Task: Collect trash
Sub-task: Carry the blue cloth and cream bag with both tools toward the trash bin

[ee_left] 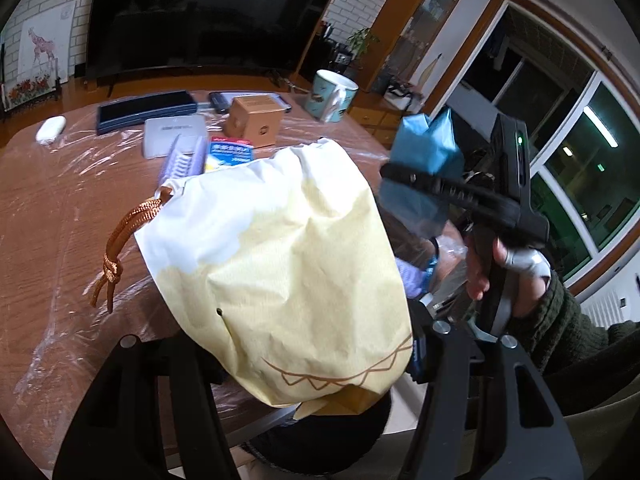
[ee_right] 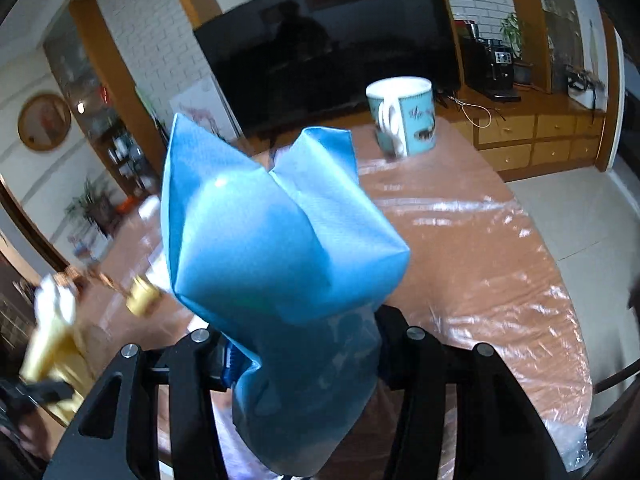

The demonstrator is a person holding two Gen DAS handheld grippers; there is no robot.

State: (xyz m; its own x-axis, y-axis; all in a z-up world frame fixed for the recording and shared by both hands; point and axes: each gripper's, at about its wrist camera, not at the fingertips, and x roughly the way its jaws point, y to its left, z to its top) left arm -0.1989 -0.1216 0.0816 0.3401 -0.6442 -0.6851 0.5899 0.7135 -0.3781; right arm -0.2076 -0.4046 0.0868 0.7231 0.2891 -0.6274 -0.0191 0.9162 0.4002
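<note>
The left gripper point(ee_left: 320, 384) clenches a yellow paper bag point(ee_left: 280, 280) above the surface point(ee_left: 60, 208). To its right, the right gripper point(ee_right: 304, 360) grasps a blue pouch point(ee_right: 272, 240), held just beside the bag, long axis pointing away from the jaws.

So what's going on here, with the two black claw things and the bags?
A person is clearing trash from a table, with a hand-held two-finger gripper in each hand. The left gripper is clamped on a pale yellow paper bag with an orange cord, held up over the brown wooden table covered in clear plastic film. The right gripper is clamped on a crumpled blue plastic bag. A teal and white mug, a small cardboard box and other items sit on the table.
</note>
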